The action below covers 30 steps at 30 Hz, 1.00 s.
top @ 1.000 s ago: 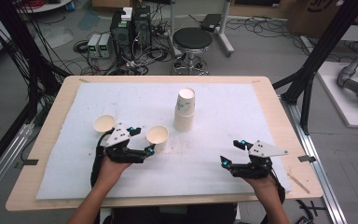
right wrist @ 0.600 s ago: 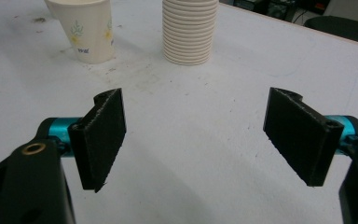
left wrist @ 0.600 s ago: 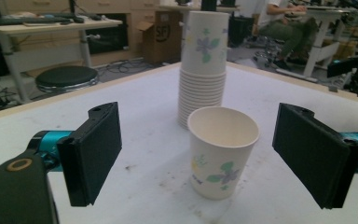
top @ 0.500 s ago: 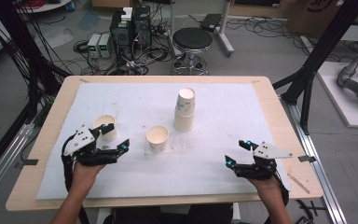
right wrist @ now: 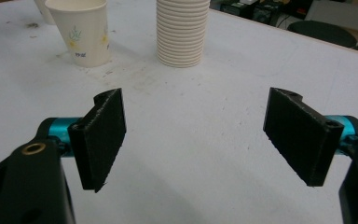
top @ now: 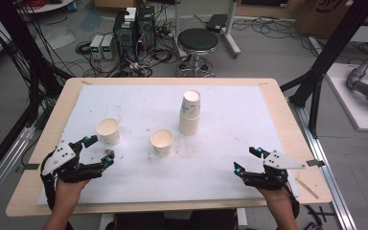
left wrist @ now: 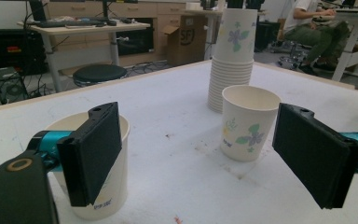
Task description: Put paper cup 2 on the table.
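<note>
Two single paper cups stand on the white mat: the left cup (top: 108,131) and the flower-printed middle cup (top: 162,141). A tall stack of cups (top: 190,112) stands behind them. My left gripper (top: 99,147) is open near the front left, and its jaws hold nothing. In the left gripper view the left cup (left wrist: 114,186) sits just beyond the left jaw of my left gripper (left wrist: 200,158), with the middle cup (left wrist: 249,123) and the stack (left wrist: 233,51) farther off. My right gripper (top: 246,159) rests open and empty at the front right. From my right gripper (right wrist: 196,135) I see the middle cup (right wrist: 81,30) and the stack (right wrist: 182,30) ahead.
The white mat (top: 230,143) lies on a wooden table (top: 287,115) and shows scuff marks near the cups. A stool (top: 197,40), electronics boxes and cables lie on the floor beyond the far edge. Black frame posts stand at both sides of the table.
My left gripper has drawn away from the middle cup, moving left and back toward the front left of the mat. The cups stay in place. The right gripper has hardly moved.
</note>
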{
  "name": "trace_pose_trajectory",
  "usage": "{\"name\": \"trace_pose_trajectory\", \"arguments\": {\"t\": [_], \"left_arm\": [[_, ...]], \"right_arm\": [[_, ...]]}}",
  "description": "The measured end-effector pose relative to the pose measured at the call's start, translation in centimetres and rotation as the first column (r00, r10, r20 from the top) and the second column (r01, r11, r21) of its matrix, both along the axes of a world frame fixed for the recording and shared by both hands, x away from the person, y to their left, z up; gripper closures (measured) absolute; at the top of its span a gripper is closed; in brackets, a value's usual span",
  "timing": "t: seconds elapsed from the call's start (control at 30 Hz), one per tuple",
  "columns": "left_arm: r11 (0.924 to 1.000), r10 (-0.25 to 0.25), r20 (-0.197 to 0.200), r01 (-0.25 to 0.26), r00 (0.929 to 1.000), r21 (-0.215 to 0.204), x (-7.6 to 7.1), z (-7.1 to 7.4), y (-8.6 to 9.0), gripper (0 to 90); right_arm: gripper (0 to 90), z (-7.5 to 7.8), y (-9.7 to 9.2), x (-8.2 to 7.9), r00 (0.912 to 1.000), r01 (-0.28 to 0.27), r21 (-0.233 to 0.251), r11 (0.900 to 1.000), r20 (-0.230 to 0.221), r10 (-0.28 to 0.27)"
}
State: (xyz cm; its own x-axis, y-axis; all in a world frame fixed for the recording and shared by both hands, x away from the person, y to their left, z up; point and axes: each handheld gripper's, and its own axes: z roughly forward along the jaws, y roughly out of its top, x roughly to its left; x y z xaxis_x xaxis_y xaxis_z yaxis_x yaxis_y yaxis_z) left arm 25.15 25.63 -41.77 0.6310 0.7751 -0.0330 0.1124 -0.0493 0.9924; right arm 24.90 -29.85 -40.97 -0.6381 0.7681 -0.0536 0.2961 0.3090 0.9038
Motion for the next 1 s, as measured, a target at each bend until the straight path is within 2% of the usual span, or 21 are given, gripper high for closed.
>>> {"name": "trace_pose_trajectory", "arguments": {"t": [0.2, 1.0], "left_arm": [[0.9999, 0.009, -0.01, -0.009, 0.9999, -0.006, -0.16, -0.5, 0.32, 15.7], [0.9991, 0.041, -0.013, -0.041, 0.9991, -0.006, -0.25, -0.78, 0.82, 15.7]], "right_arm": [[21.6, 0.09, 0.19, 0.16, 1.0, -0.005, -0.003, 1.0, 0.003, 0.005], [21.6, -0.05, 0.45, 0.31, 0.9998, -0.02, -0.007, 0.9998, -0.003, 0.02]]}}
